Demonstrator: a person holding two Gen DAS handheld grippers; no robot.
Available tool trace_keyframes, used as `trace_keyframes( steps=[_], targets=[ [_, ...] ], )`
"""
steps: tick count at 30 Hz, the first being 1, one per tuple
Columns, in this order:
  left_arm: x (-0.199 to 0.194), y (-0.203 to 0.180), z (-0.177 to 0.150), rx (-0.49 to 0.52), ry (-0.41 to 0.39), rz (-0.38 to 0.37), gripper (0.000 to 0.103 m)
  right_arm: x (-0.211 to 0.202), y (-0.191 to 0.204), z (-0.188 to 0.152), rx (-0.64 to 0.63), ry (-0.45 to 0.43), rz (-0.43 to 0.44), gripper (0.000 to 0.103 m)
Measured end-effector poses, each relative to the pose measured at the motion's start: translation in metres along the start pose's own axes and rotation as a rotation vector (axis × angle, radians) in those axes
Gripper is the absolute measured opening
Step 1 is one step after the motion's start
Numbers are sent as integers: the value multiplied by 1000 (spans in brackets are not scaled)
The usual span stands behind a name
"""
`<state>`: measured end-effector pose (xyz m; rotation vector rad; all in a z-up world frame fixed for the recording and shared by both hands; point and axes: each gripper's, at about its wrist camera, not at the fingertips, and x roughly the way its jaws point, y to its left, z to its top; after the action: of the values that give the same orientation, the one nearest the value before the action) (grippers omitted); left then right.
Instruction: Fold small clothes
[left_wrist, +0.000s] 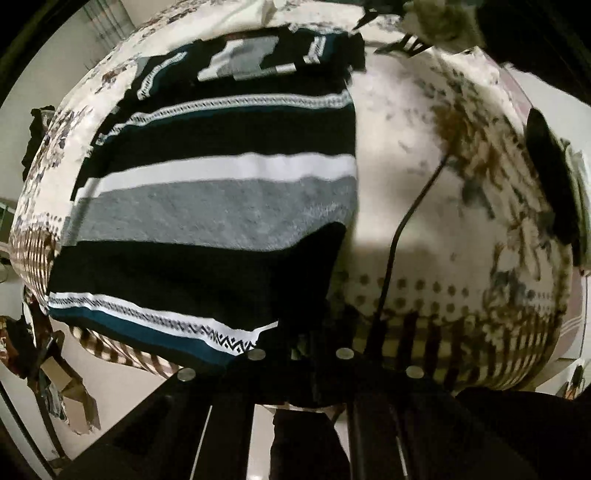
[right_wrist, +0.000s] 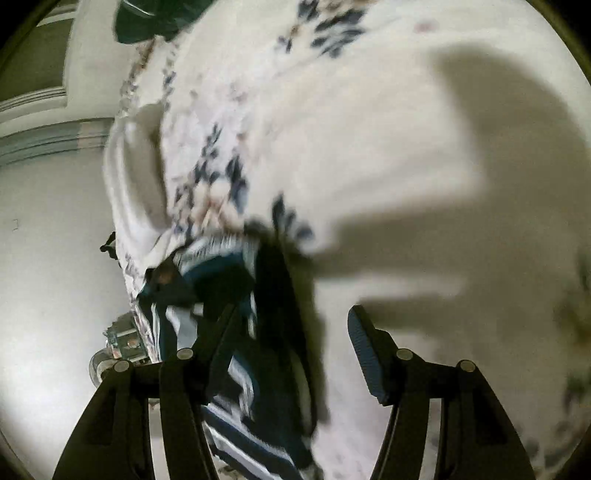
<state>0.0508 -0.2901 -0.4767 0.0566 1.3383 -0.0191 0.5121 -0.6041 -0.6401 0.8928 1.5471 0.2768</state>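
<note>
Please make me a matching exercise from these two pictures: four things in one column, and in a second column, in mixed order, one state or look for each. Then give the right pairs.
Things:
1. sweater
2. bed sheet
3. left tool
4. right tool

States or looks:
A. wide open, holding nothing
B. cream with a flower print
C. closed on the near edge of the knitted cloth
D. dark with white, grey and teal stripes, lying flat

Pairs: 1-D, 2-B, 3-C, 4-A
</note>
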Motion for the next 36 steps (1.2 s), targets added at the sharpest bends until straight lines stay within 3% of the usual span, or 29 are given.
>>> trace_keyframes(
  steps=[1, 3, 11, 16, 19, 22, 27, 30, 33, 34, 35, 36],
  targets=[
    [-5, 5, 0, -9, -9, -1, 5, 9, 4, 4, 5, 10, 0, 61],
    [-10, 17, 1, -32, -20, -11, 5, 23, 15, 7, -4, 21, -39, 9],
    [-35, 93, 8, -151, -89, -109, 5, 1, 130, -19, -153, -45, -293, 9],
    [-62, 173, 7, -270, -142, -182, 5, 5, 253, -45, -260, -44, -409, 8],
    [-73, 231, 1, -367, -165, -202, 5, 31, 334, -66, -325, -47, -477, 8],
    [-72, 282, -9, -459, -173, -208, 4, 79, 406, -88, -372, -45, -539, 8],
    [-36, 363, -37, -627, -160, -200, 1, 203, 498, -119, -462, -36, -669, 8],
    [-8, 395, -50, -687, -148, -208, 1, 269, 520, -128, -475, -24, -744, 8],
    [17, 420, -59, -766, -125, -289, 3, 322, 528, -132, -513, -36, -845, 9],
    [26, 426, -62, -799, -107, -327, 3, 335, 523, -129, -506, 0, -857, 10],
    [34, 431, -64, -824, -90, -359, 7, 344, 516, -127, -489, 32, -858, 10],
    [41, 433, -64, -835, -75, -382, 22, 348, 513, -125, -475, 39, -856, 10]
  ],
)
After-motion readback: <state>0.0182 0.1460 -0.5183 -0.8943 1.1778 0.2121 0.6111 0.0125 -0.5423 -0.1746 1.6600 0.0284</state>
